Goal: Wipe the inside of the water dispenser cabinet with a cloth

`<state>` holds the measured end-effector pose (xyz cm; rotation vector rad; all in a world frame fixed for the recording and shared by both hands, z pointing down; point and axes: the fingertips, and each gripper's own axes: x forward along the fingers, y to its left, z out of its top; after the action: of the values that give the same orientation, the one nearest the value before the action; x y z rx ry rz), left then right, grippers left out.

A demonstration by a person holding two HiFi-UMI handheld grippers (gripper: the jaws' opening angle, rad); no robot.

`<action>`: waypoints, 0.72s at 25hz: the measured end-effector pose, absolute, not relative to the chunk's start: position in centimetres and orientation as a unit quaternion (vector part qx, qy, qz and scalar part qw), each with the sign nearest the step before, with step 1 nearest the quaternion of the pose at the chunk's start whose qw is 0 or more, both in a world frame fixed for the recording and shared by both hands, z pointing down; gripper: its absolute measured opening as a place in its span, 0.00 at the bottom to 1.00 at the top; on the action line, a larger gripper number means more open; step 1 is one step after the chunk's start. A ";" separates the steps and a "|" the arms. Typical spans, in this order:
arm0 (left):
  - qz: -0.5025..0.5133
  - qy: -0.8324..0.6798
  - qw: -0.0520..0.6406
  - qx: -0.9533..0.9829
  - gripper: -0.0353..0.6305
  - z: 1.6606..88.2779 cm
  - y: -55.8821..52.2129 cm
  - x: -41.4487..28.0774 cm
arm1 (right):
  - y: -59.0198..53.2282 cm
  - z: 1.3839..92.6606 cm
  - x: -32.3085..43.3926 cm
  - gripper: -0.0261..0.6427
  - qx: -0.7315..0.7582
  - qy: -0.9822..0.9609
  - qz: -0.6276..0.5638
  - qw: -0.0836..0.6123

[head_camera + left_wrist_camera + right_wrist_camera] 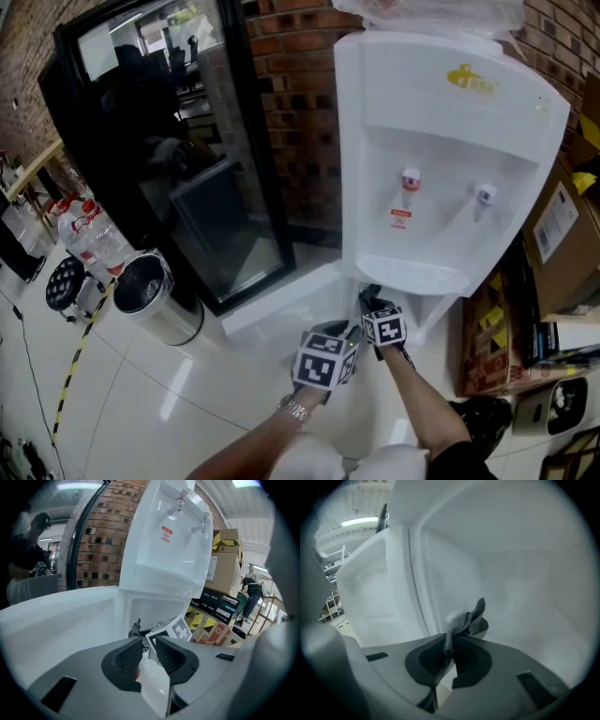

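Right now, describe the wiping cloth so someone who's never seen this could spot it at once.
Start at the white water dispenser by the brick wall; its lower cabinet stands open. Inside, the right hand-held gripper pinches the cloth, a dark grey crumpled rag, unlike the white scrap in the left hand-held gripper.

Cabinet wall (pixel 515 555) ahead of right gripper (pixel 449 645): smooth white plastic, faint gloss. Cloth (pixel 472 619) in its jaws: grey, matt, woven. Left gripper (pixel 149 651) nips scrap (pixel 155 682): white, possibly plastic.
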<state>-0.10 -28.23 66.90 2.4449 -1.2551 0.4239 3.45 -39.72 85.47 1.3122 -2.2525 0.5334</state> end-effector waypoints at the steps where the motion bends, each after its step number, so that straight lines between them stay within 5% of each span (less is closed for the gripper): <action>1: 0.151 -0.443 0.179 0.865 0.19 67.0 -28.2 -0.1 | -39.2 87.0 3.2 0.06 0.471 -0.819 0.205 0.254; 7: 0.154 -0.437 0.181 0.868 0.19 67.3 -28.2 0.6 | -37.3 88.8 3.7 0.06 0.460 -0.810 0.242 0.271; 18: 0.176 -0.431 0.184 0.866 0.19 68.8 -28.2 1.5 | -40.9 78.2 6.9 0.06 0.538 -0.806 0.191 0.157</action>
<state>1.50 -28.16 68.78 2.4405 -1.2145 0.4961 6.94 -40.92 78.17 1.5381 -2.3063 0.5468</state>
